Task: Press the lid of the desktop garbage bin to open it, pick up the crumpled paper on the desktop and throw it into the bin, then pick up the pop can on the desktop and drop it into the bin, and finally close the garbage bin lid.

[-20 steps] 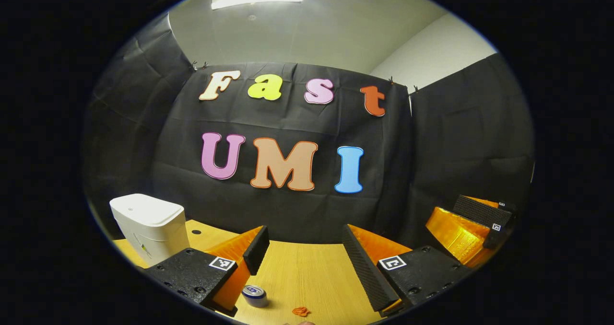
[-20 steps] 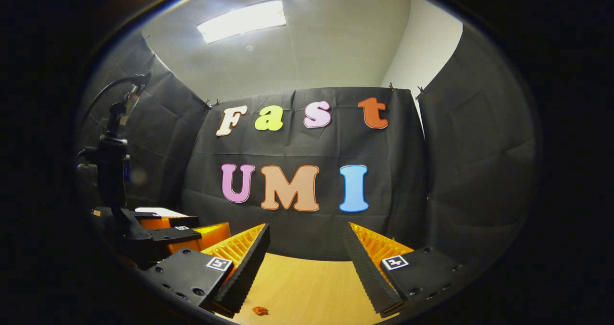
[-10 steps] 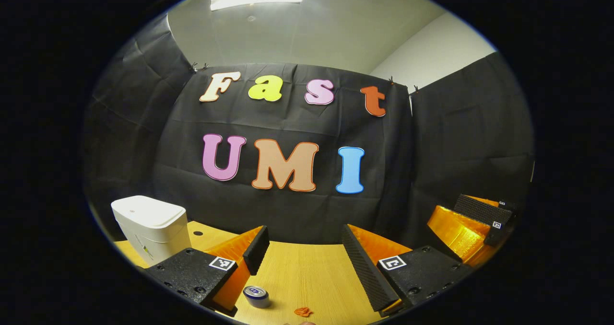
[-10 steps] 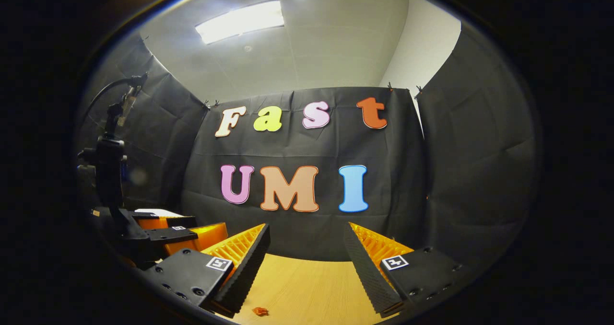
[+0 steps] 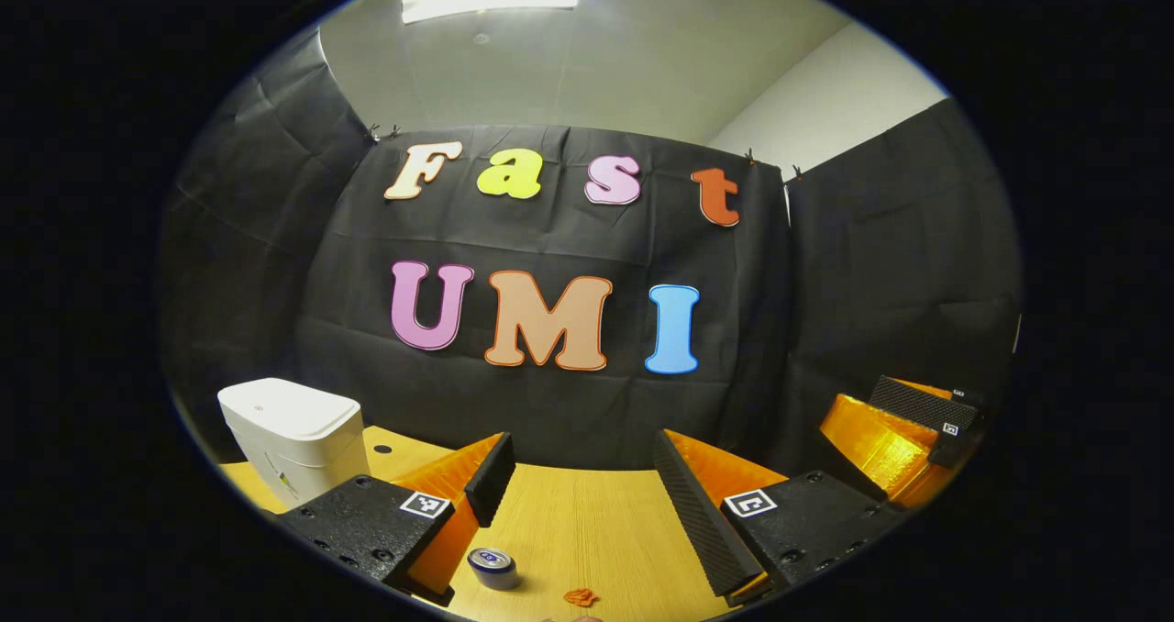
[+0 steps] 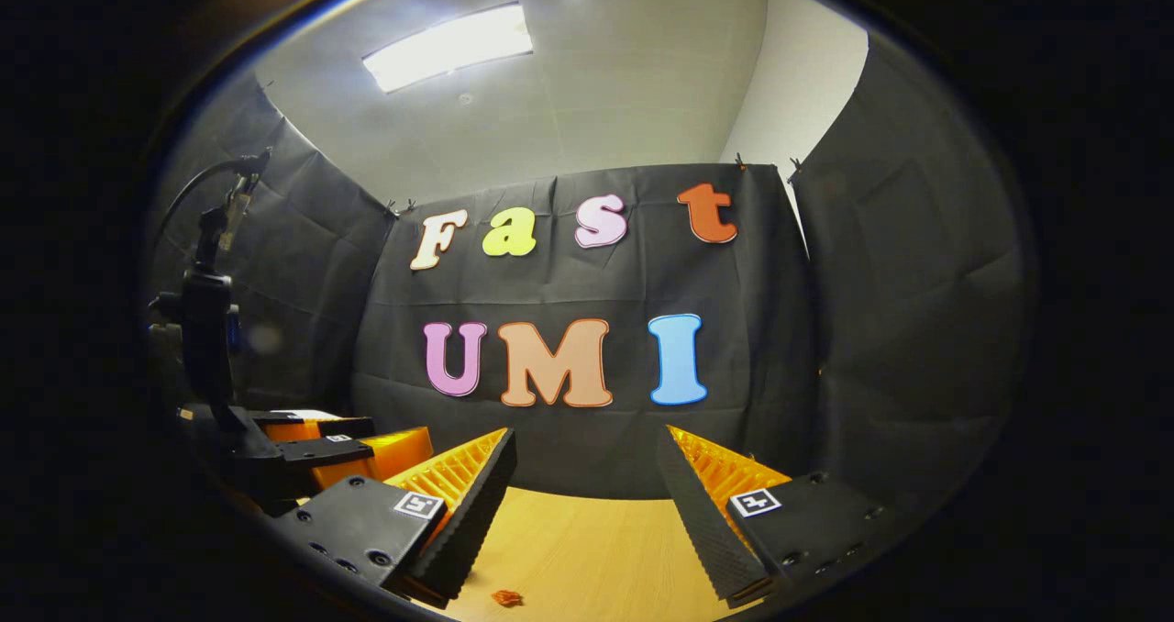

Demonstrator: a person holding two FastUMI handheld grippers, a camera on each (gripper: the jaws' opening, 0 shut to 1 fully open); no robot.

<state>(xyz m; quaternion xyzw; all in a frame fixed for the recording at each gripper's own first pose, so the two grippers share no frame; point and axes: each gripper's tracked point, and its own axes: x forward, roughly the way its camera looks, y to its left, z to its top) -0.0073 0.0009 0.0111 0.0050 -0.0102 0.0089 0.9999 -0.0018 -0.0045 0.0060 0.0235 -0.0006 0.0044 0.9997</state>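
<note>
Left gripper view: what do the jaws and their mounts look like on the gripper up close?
The left gripper has two wedge-shaped jaws with ribbed inner faces. Each sits on a black block with screw holes and a square black-and-white marker tag.

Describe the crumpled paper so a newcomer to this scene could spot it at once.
Start at the wooden table before the black cloth wall. Near its front edge a pop can stands upright; just right of it lies the crumpled paper, a small orange wad, flat and ragged, unlike the round metal can.
</note>
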